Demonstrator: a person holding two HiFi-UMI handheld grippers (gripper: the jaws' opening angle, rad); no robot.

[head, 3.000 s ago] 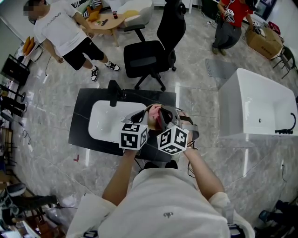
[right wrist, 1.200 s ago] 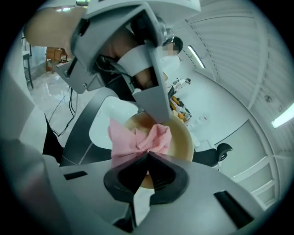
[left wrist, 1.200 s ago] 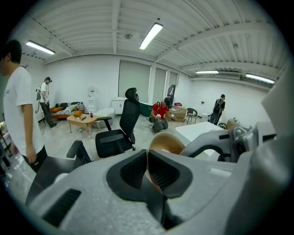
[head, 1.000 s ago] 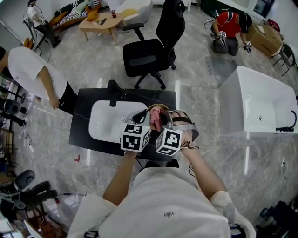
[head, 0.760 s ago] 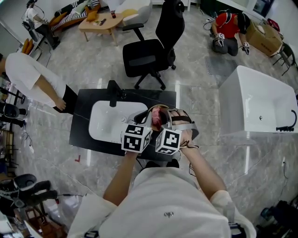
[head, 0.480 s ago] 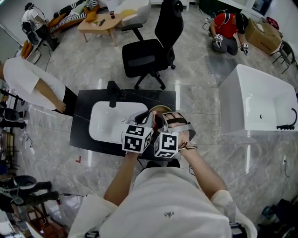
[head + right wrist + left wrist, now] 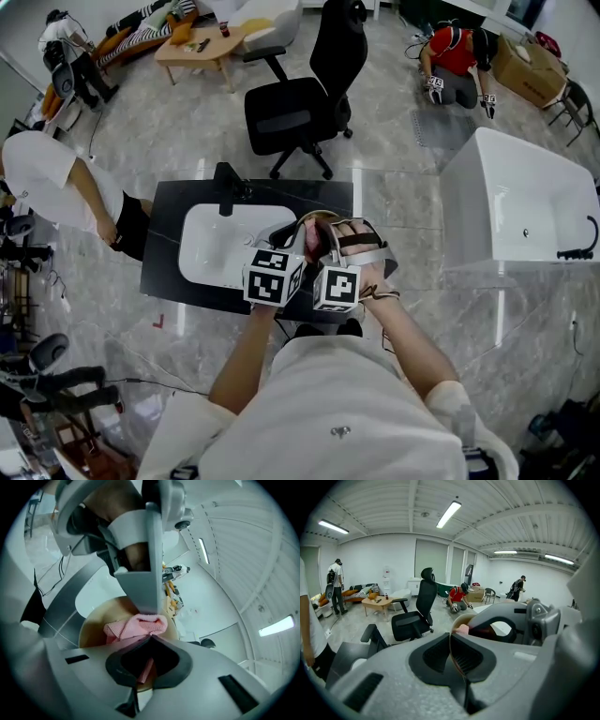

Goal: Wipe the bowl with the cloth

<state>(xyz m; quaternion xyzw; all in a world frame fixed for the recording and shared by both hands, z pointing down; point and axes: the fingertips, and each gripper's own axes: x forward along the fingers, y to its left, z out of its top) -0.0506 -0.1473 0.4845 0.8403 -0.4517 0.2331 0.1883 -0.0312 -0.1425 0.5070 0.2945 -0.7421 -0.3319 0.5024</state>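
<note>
A tan bowl [image 7: 317, 223] is held up over the right end of the sink counter, its rim pinched edge-on in my left gripper [image 7: 298, 232], which is shut on it. In the left gripper view the thin rim [image 7: 453, 645] runs between the jaws of the left gripper [image 7: 452, 641]. My right gripper [image 7: 323, 240] reaches into the bowl from the right, shut on a pink cloth [image 7: 310, 240]. In the right gripper view the cloth [image 7: 138, 624] is bunched against the bowl's inside [image 7: 93, 623], just ahead of the right gripper [image 7: 145, 644]. The far side of the bowl is hidden.
Below lies a black counter [image 7: 164, 272] with a white sink [image 7: 211, 246] and black faucet [image 7: 227, 186]. A black office chair [image 7: 295, 103] stands beyond it and a white bathtub [image 7: 516, 206] at the right. One person bends at the left [image 7: 47, 178]; another kneels far right [image 7: 455, 52].
My right gripper has rolled a little and the cloth has shifted inside the bowl. The left gripper and bowl stay put. The person at the left has bent further down.
</note>
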